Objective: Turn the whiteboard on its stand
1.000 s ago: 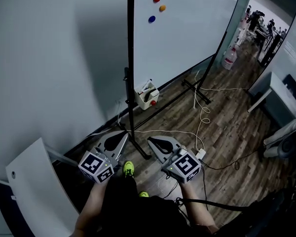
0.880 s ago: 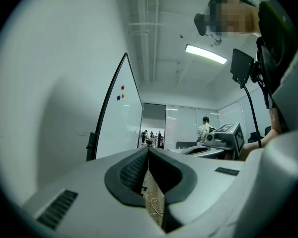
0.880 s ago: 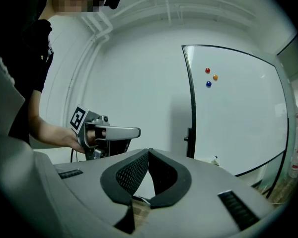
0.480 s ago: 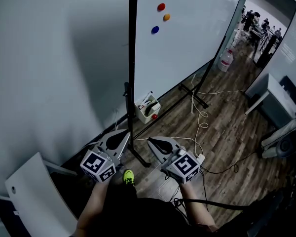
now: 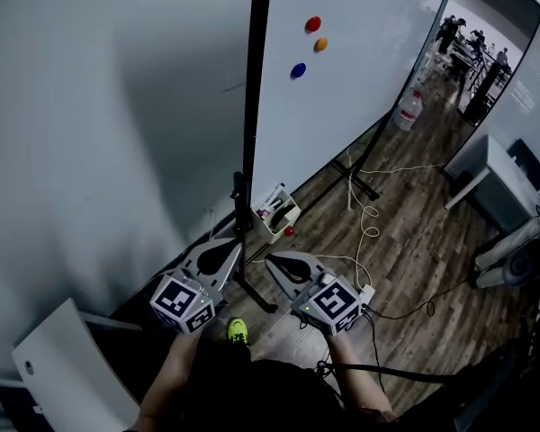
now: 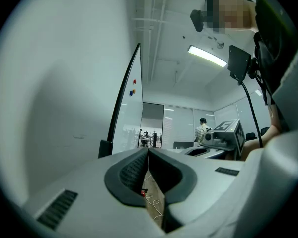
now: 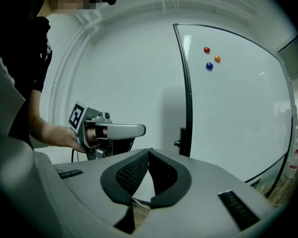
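Forearms (image 5: 166, 376) low at bottom centre, side by side, both about level and aimed up-frame. Your left gripper (image 5: 225, 248) has its jaws pressed together with nothing between them. Your right gripper (image 5: 274, 262) is likewise closed and empty. Stand foot (image 5: 256, 291) lies on the floor between the two. Whiteboard (image 5: 360, 88) stands just ahead, seen nearly edge-on, with its black frame edge (image 5: 252, 106) rising to the top; neither gripper touches it. Small basket (image 5: 277, 214) sits at its base. Wall (image 5: 90, 133) runs close on the left. Wood floor (image 5: 414, 259) lies open at right, crossed by a white cable (image 5: 371, 232). Three magnets (image 5: 313, 24) sit on the board's face, upper centre.
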Tool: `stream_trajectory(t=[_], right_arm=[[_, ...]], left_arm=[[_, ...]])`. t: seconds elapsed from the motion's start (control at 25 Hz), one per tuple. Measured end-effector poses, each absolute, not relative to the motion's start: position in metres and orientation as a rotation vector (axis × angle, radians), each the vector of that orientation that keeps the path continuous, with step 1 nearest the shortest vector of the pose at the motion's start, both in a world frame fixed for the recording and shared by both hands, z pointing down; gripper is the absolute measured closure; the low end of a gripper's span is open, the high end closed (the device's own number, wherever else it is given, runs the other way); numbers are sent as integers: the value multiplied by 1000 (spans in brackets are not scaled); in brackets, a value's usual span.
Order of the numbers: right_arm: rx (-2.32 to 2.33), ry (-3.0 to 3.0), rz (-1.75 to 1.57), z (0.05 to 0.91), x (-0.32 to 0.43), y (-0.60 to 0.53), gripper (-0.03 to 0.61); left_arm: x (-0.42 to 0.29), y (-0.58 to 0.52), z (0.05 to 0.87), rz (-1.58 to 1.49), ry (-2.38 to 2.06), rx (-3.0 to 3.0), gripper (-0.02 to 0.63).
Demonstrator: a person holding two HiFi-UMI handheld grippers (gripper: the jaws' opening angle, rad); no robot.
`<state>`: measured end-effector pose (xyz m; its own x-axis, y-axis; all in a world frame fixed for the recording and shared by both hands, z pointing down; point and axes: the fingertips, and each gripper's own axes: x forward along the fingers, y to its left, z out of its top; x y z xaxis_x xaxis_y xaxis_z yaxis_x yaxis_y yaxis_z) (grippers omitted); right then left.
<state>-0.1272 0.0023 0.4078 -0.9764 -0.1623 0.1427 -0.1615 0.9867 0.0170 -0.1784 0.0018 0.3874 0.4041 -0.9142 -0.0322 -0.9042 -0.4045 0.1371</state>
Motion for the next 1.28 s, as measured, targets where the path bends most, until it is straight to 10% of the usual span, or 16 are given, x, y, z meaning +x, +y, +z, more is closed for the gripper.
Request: stream_trajectory(t=[0.56,1.28], right_arm=[[352,-2944,11,416,-163,-40,561],[420,-2917,30,428,-191,-73,537]], left_arm=[[-212,-60,371,-131,-1604,2651,604],[-226,-137,351,-64,-1562,2770,443]])
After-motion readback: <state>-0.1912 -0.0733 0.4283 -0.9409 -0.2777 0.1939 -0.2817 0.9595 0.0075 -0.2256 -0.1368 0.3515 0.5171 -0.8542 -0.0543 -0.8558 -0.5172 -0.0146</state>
